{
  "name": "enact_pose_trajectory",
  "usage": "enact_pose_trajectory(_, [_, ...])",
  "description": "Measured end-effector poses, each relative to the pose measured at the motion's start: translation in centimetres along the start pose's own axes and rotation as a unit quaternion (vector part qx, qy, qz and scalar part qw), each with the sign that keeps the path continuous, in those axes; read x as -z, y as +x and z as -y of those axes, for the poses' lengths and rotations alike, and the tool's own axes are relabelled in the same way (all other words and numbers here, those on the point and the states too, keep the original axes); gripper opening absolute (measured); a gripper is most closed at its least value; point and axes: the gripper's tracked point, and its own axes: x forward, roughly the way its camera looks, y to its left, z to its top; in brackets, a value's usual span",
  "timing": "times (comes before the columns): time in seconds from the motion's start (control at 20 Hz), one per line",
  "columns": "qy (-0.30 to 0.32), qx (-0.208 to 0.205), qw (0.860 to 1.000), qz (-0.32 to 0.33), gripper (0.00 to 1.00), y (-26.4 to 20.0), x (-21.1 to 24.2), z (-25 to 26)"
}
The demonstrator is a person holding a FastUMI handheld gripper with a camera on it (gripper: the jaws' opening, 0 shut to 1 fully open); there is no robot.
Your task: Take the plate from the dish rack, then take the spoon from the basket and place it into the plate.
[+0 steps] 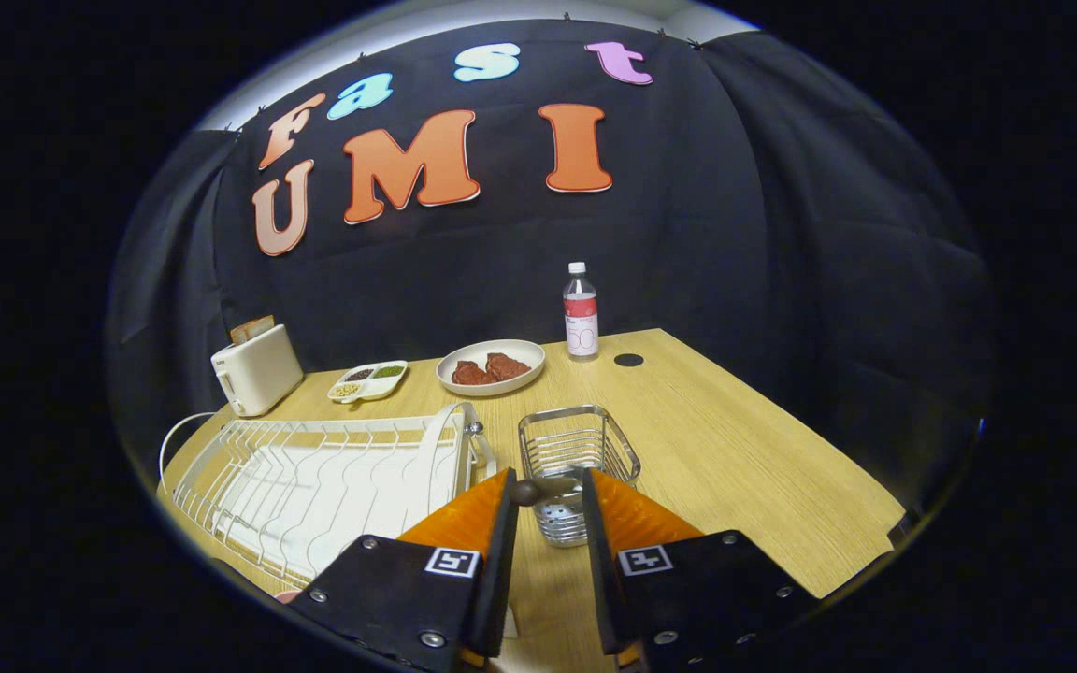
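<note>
Between the gripper [546, 497] fingers, at twelve o'clock: spoon [538, 490], held crosswise above the wire basket [579, 447]. Fingers narrowly parted, apparently pinching its handle. Judged light, rigid, slippery; handle grip suited.

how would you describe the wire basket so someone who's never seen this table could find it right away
Start at the big white dish rack on the wooden table; the wire basket stands just beside it, straight ahead of the claw, whose fingers hold a spoon handle between their tips. It is the one bare-metal, see-through box, unlike the white rack and the oval plate of meat beyond.
</note>
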Motion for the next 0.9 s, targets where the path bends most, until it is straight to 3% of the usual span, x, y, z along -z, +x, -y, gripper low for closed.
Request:
enact_pose_trajectory(0.2, [-0.003, 0.022, 1.000, 0.001, 0.29, 0.9, 0.2, 1.2])
enact_pose_trajectory(0.45, [0.009, 0.021, 0.999, 0.026, 0.14, 0.8, -1.3, 1.1])
enact_pose_trajectory(0.9, [-0.010, 0.031, 0.996, 0.081, 0.11, -1.3, -7.6, 0.6])
